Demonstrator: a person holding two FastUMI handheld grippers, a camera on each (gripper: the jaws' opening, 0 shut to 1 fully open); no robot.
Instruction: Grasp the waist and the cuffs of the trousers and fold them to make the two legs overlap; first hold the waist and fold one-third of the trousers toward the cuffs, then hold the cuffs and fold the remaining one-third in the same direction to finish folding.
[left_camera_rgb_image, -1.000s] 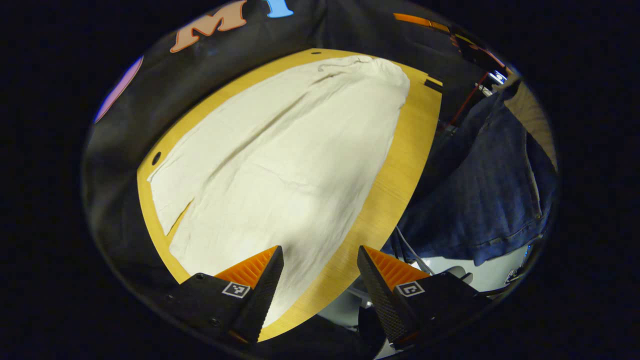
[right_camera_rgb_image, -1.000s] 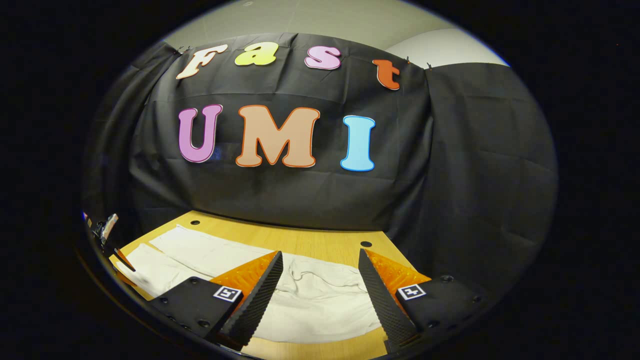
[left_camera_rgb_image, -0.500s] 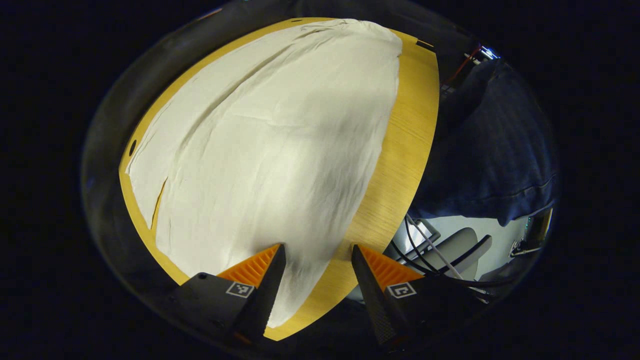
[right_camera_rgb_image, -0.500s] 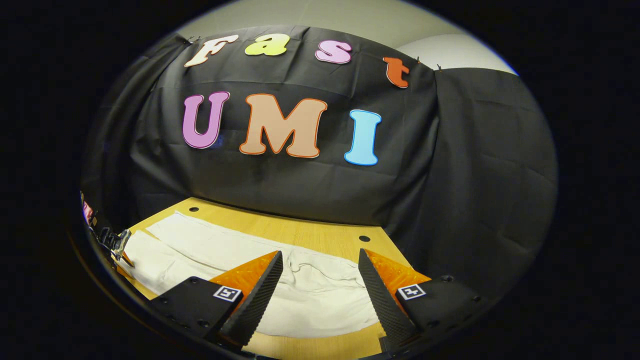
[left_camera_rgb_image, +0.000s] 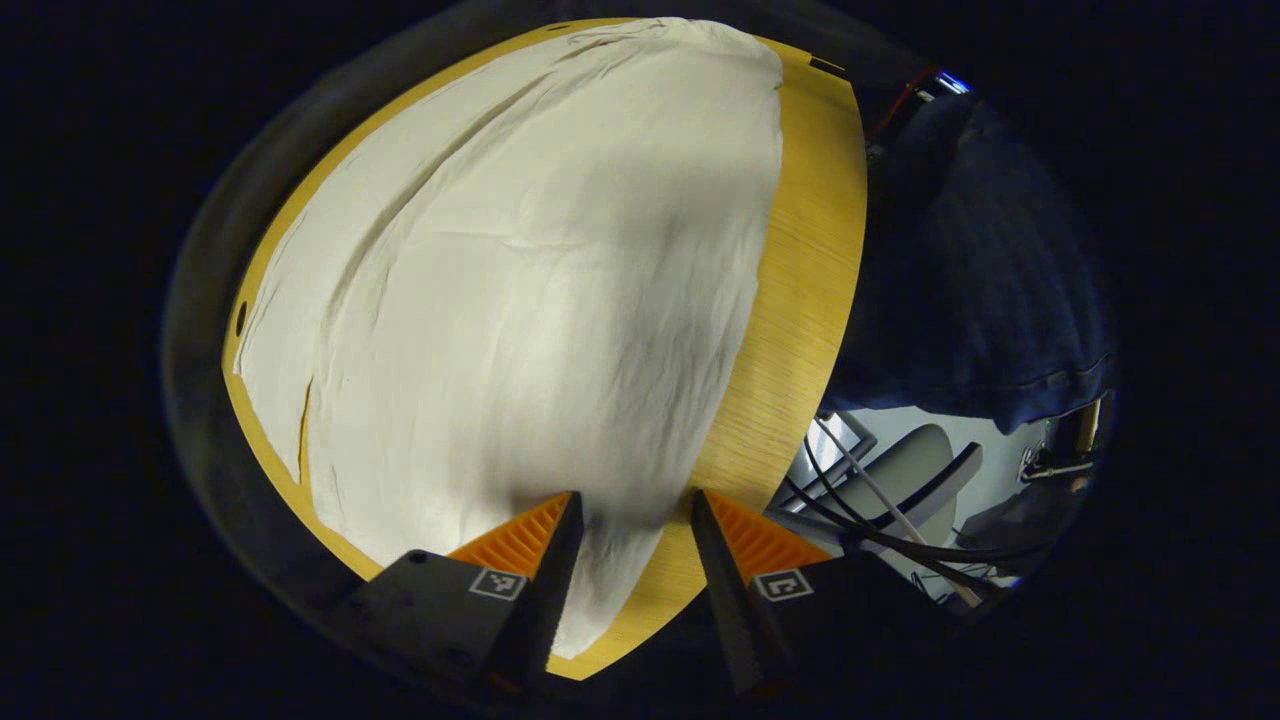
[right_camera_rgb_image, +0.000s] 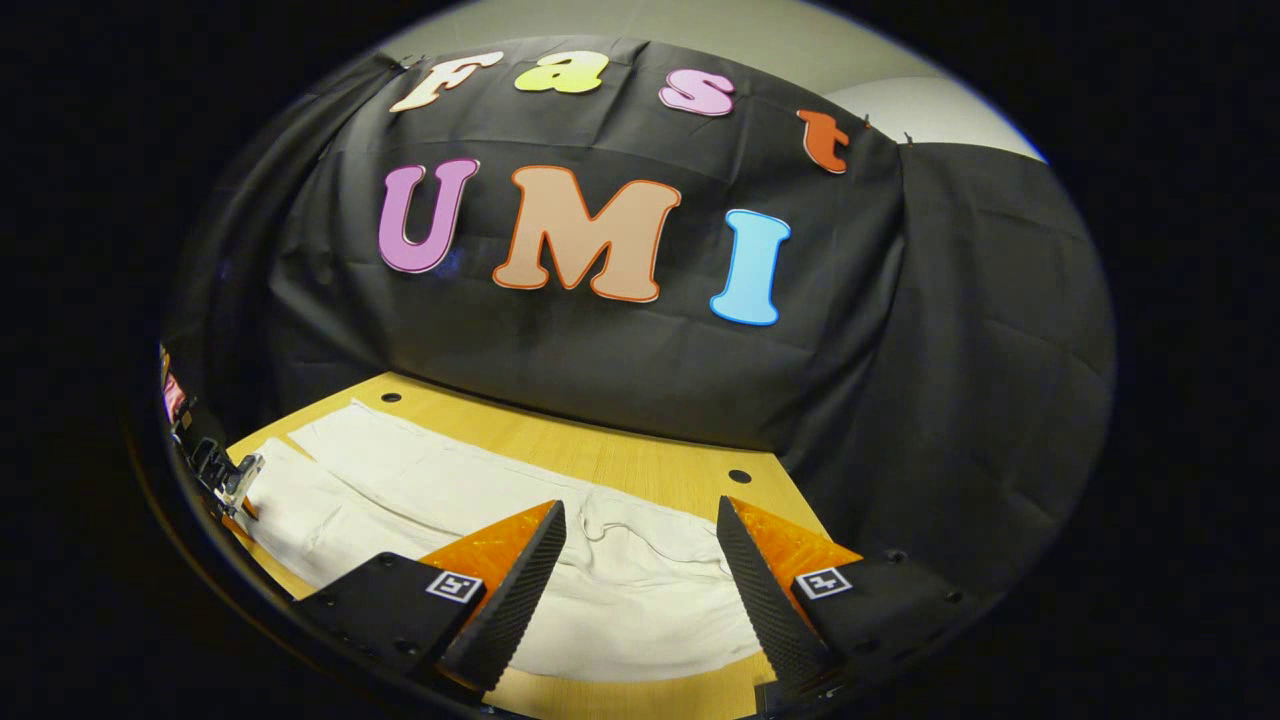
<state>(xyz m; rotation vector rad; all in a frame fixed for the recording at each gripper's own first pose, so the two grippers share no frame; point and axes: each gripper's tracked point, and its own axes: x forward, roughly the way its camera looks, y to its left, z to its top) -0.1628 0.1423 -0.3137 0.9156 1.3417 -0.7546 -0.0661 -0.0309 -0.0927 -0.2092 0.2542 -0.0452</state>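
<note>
White trousers (left_camera_rgb_image: 520, 280) lie flat on the yellow wooden table (left_camera_rgb_image: 800, 290), the two legs side by side with a narrow gap between them near the cuffs (left_camera_rgb_image: 303, 420). My left gripper (left_camera_rgb_image: 632, 495) is open and hovers over the near leg's cuff end by the table edge, with cloth showing between its fingers. In the right gripper view the waist with its drawstring (right_camera_rgb_image: 640, 545) lies below and between the fingers of my open right gripper (right_camera_rgb_image: 640, 503). Neither gripper holds cloth.
A person in dark blue clothing (left_camera_rgb_image: 980, 280) stands beside the table's long edge. Cables and a grey chair (left_camera_rgb_image: 900, 490) are below that edge. Small round holes (right_camera_rgb_image: 739, 476) mark the tabletop near the black cloth wall (right_camera_rgb_image: 900, 400).
My left gripper has dropped closer to the cuff end and its fingers have narrowed a little. The right gripper has shifted slightly over the waist. The trousers have not moved.
</note>
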